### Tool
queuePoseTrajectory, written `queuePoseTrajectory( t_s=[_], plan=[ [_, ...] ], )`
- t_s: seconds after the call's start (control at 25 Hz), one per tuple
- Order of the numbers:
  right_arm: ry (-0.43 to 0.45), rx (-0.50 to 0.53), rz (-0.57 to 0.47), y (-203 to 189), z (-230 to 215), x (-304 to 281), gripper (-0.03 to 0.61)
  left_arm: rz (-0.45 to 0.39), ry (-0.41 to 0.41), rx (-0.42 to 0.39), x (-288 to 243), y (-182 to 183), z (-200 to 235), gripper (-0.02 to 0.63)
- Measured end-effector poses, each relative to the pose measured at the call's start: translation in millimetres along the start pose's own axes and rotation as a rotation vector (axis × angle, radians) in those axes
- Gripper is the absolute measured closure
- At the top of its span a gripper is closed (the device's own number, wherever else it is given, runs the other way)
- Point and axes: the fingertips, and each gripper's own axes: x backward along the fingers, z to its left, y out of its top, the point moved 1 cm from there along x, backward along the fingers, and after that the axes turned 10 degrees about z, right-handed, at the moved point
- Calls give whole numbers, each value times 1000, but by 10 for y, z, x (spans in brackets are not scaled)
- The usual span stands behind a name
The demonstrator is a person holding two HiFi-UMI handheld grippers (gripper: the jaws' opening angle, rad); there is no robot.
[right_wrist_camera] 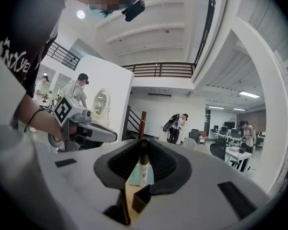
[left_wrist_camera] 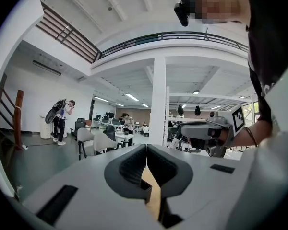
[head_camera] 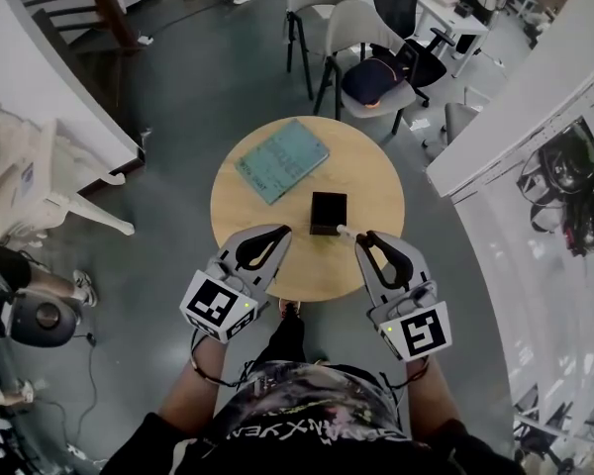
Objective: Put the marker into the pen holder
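Note:
In the head view a black square pen holder (head_camera: 328,212) stands near the middle of a round wooden table (head_camera: 267,270). My right gripper (head_camera: 360,237) hovers just right of it and is shut on a marker (head_camera: 345,232), whose pale end pokes out toward the holder. In the right gripper view the marker (right_wrist_camera: 142,169) stands clamped between the dark pads, dark cap at the tips. My left gripper (head_camera: 282,232) hovers over the table's near left part. Its jaws (left_wrist_camera: 146,150) are closed together with nothing between them.
A green mat (head_camera: 281,159) lies on the far left part of the table. Grey chairs (head_camera: 361,38) and a dark office chair stand behind the table. A white wall panel (head_camera: 49,97) is at the left and a glass partition at the right. People stand far off in the office.

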Motion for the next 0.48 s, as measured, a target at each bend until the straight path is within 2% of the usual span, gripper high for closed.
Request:
queuePoseTrajectory(
  t_s=[0.08,0.36,0.48],
  plan=[
    [-19,-3,-24,74,-72,-124,509,1,-11,4,-72,7,106,594],
    [-22,-12,61,-25,-199,-524,509,6,-51,23,-314,0,471,594],
    [-47,-13,48,7,-279,-707,509,12,-70,27,-424,-33,610,594]
  ],
)
